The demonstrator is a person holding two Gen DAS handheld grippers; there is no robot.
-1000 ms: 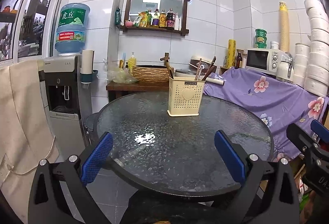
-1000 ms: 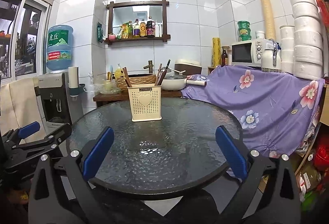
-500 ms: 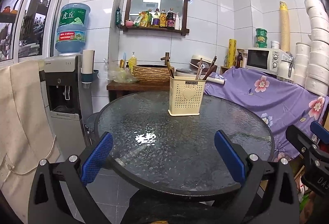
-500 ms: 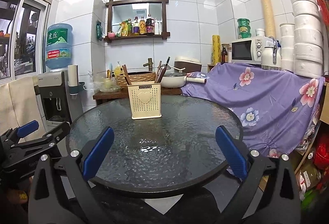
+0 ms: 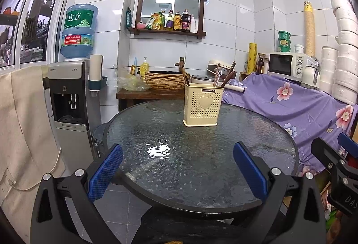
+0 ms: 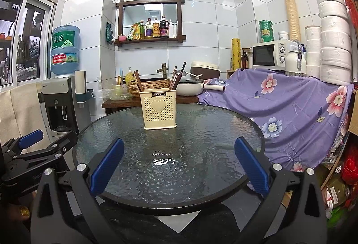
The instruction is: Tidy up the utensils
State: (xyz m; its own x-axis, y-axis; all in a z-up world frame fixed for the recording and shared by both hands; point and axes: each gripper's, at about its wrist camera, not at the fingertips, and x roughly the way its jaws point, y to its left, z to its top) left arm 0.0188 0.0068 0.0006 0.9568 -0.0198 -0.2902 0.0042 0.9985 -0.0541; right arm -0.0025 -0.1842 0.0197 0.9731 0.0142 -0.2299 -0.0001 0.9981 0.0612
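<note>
On glass table [image 5: 257, 154]: 1 utensil holder [image 5: 203, 107]; 2 tongs [image 5: 177, 173] [image 6: 179, 168] agape.

Utensil holder [image 5: 203, 107] label: "JIANHAO". Water bottle [image 5: 78, 31]: large characters "虎丘"; its red band's print is too small to read reliably.

1. Left gripper [image 5: 177, 173] fingers wide apart, nothing between, over near edge of round glass table [image 5: 279, 177].
2. Cream utensil holder [image 5: 203, 107] upright on far side of table, chopsticks [image 5: 227, 78] sticking out.
3. Right gripper [image 5: 342, 162] partly visible at right edge.
</note>
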